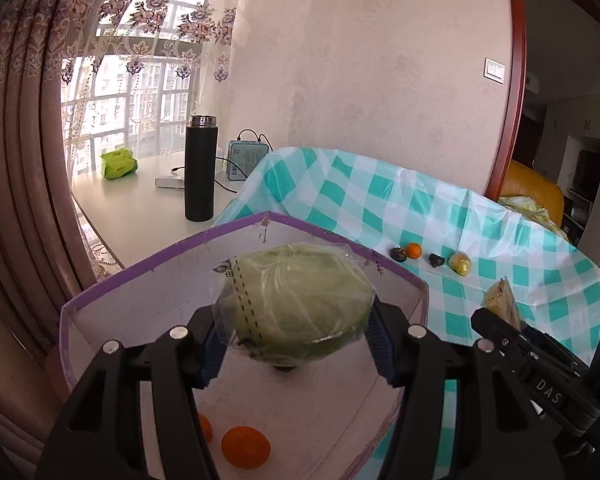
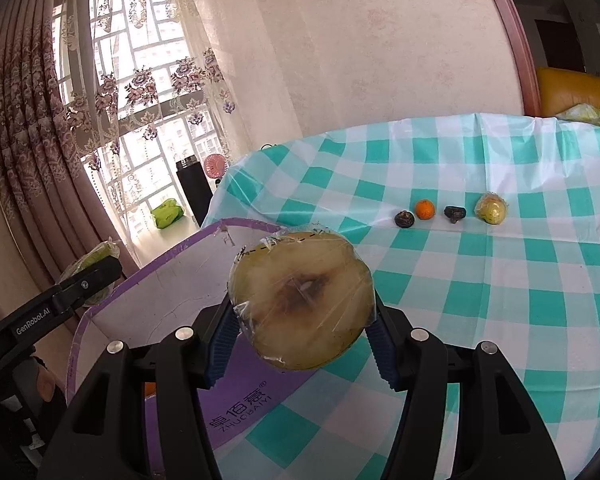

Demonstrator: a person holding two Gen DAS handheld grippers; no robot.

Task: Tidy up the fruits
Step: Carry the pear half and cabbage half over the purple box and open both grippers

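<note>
My left gripper (image 1: 294, 346) is shut on a plastic-wrapped green fruit half (image 1: 296, 300), held above the open purple-rimmed box (image 1: 140, 280). Two oranges (image 1: 245, 447) lie on the box floor. My right gripper (image 2: 300, 344) is shut on another wrapped fruit half (image 2: 300, 300), its cut face with a brown core turned to the camera, over the box's right edge (image 2: 172, 256). On the checked tablecloth (image 2: 480, 280) stand a row of two dark fruits (image 2: 404, 219), a small orange (image 2: 425, 209) and a wrapped yellow fruit (image 2: 491, 209). The right gripper also shows at the right edge of the left wrist view.
A black flask (image 1: 199, 168), a blue device with cables (image 1: 246, 159), a green packet (image 1: 118, 164) and a small flat box stand on the white sill by the curtained window. An orange seat (image 1: 534, 190) is behind the table on the right.
</note>
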